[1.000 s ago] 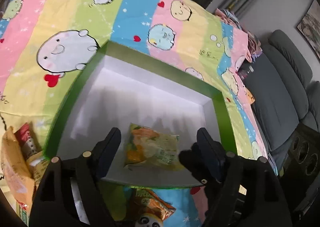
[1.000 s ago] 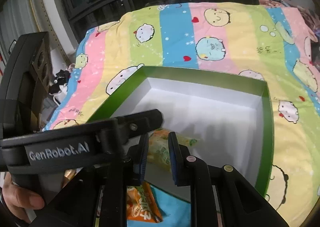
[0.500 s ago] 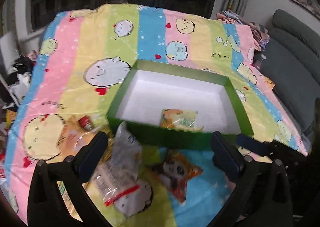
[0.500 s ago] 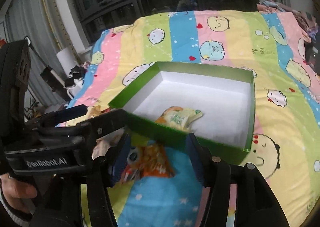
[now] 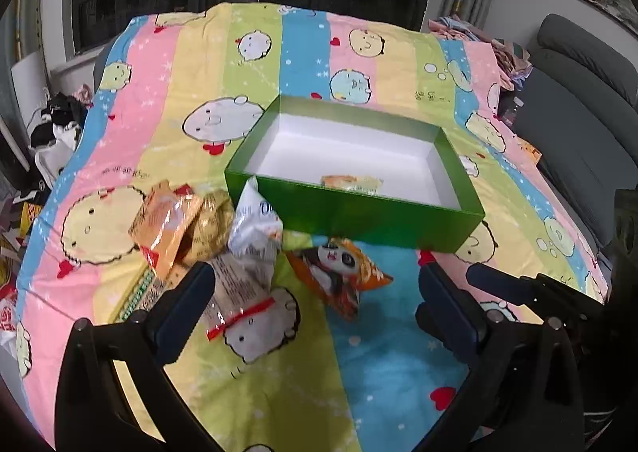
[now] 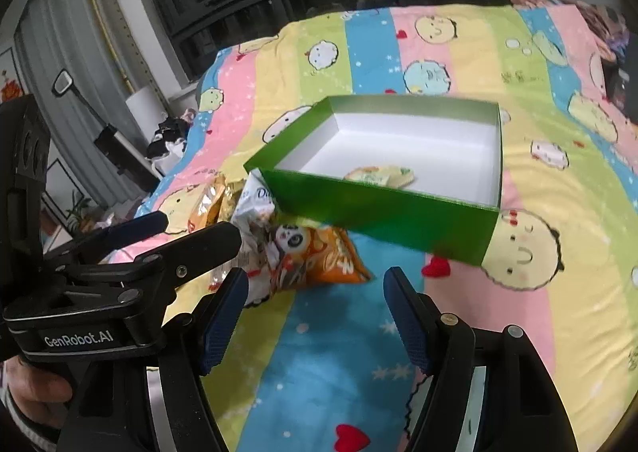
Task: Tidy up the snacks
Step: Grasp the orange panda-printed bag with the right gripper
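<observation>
We see one yellow-green snack packet (image 5: 351, 183) lying in the green box (image 5: 371, 219) on the bed (image 5: 390, 364), half hidden by the near wall. Before that wall lie a panda packet (image 5: 339, 272), a white packet (image 5: 251, 248) and orange packets (image 5: 171, 225), their print too blurred to read. The left gripper (image 5: 315, 292) stands wide open and empty; the right gripper (image 6: 315, 312), jaws just opening, holds nothing; both are short of the box.

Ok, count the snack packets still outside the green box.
4, maybe more hidden: orange packet, gold packet beside it, white packet against the box's corner, panda packet in front.
</observation>
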Motion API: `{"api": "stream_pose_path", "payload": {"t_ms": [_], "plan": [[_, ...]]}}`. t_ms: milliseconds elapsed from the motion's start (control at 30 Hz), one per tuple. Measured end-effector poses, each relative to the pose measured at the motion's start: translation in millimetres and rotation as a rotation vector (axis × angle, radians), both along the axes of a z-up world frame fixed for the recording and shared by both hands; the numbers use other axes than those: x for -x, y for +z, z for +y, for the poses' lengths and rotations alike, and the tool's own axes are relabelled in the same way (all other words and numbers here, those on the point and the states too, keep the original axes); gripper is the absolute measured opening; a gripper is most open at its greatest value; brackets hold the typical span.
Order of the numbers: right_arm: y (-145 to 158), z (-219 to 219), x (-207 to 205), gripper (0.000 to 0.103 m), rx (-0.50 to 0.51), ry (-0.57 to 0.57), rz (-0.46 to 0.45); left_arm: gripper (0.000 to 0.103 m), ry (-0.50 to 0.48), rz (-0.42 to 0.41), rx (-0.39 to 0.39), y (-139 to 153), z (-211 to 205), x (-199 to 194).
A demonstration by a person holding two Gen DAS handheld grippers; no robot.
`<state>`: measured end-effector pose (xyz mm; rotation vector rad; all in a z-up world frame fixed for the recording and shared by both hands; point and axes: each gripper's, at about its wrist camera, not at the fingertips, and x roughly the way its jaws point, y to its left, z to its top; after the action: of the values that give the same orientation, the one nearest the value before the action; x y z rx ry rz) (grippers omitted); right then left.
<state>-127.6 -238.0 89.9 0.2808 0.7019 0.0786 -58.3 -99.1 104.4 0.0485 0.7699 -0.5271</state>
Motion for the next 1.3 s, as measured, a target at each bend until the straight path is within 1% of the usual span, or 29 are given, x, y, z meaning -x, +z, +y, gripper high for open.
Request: {"api": "stream_pose_path", "payload": {"t_ms": [133,200,300,367,467,567,767,900,1000,1100,1200,1300], "plan": [[-5,0,1,0.071,-0.014,-0.004,0.016,0.103,-0.006,0.056,0.039,-5,5,2],[-5,0,3,0.071,-0.012,-0.008,0.018,0.102,0.002,0.063,0.053,-6,7,2],[-7,0,2,0.071,-0.001,-0.012,0.023,0.103,0.019,0.069,0.053,-10,11,1],[-10,1,1,0.071,0.011,-0.019,0.032,0.103,0.025,0.092,0.066,-15,16,0],[-20,1,-1,0.071,0.022,-0.020,0.053,0.102,0.018,0.147,0.115,-27,27,-4],[-31,1,-4,0.071,0.018,-0.006,0.076,0.102,0.015,0.182,0.133,-38,31,-4],[-46,1,-17,0.071,-0.001,0.016,0.100,0.102,-0.003,0.249,0.161,-47,24,-14],[-48,2,-29,0.071,0.038,0.027,0.098,0.102,-0.017,0.253,0.166,-46,15,-23],[-51,1,-40,0.071,0.082,0.045,0.102,0.102,-0.024,0.247,0.154,-47,4,-30],[-57,0,-52,0.071,0.103,0.077,0.122,0.102,-0.034,0.255,0.141,-51,-8,-38],[-63,1,-61,0.071,0.114,0.118,0.133,0.102,-0.010,0.284,0.131,-60,-15,-47],[-67,4,-67,0.071,0.105,0.168,0.137,0.101,0.021,0.322,0.168,-67,-13,-54]]}}
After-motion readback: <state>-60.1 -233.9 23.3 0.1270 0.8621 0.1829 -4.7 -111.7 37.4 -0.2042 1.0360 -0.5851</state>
